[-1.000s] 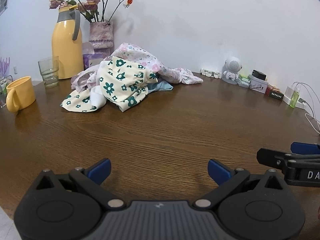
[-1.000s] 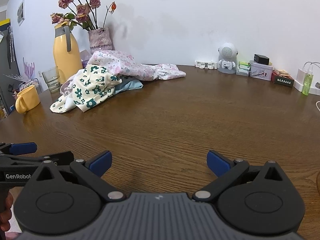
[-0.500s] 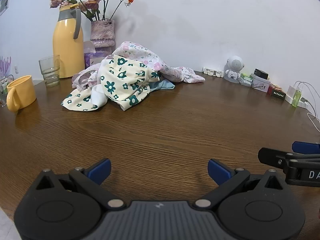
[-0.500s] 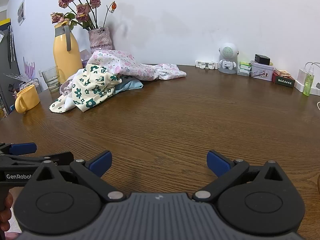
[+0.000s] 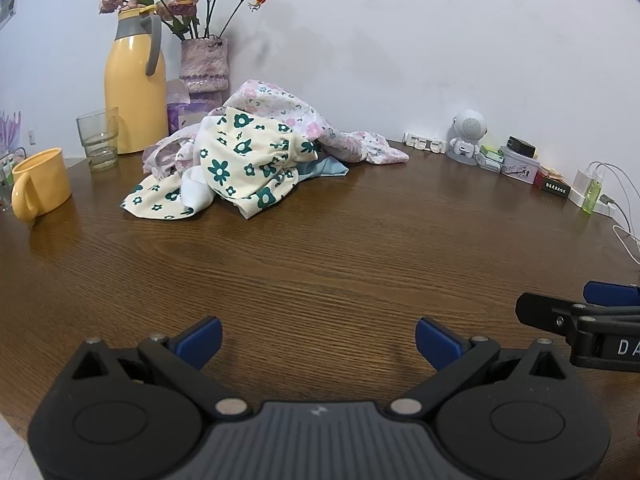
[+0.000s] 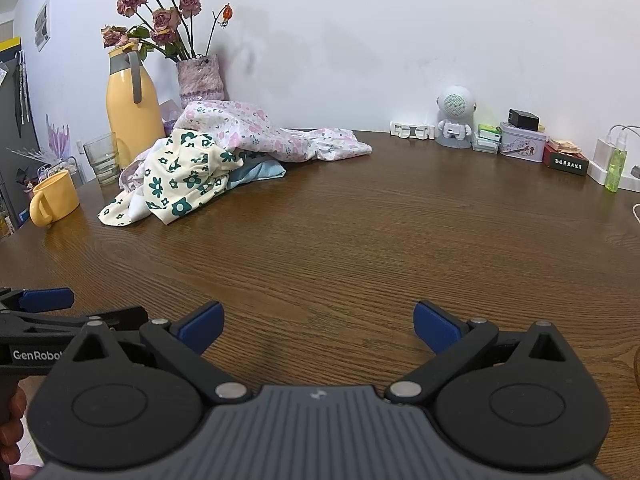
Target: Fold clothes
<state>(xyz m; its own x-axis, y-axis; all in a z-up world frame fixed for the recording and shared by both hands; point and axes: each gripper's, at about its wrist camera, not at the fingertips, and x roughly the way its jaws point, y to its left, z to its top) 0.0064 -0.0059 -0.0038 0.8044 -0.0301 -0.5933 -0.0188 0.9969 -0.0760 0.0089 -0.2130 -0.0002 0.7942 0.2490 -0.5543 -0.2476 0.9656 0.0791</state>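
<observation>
Left gripper (image 5: pixel 318 338) and right gripper (image 6: pixel 318 326) held low over bare worktop (image 5: pixel 360 248), jaws spread, nothing gripped. Clothes pile (image 5: pixel 248 160) heaped far left beside yellow flask (image 5: pixel 134 92) (unfolded). Front kept free, likely for folding.

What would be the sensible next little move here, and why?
Probably reach the left gripper forward toward the cream garment with green flowers lying on top of the heap. Both grippers, the right gripper too, are open and empty over bare table, well short of the pile, and nothing has been spread out for folding yet.
</observation>
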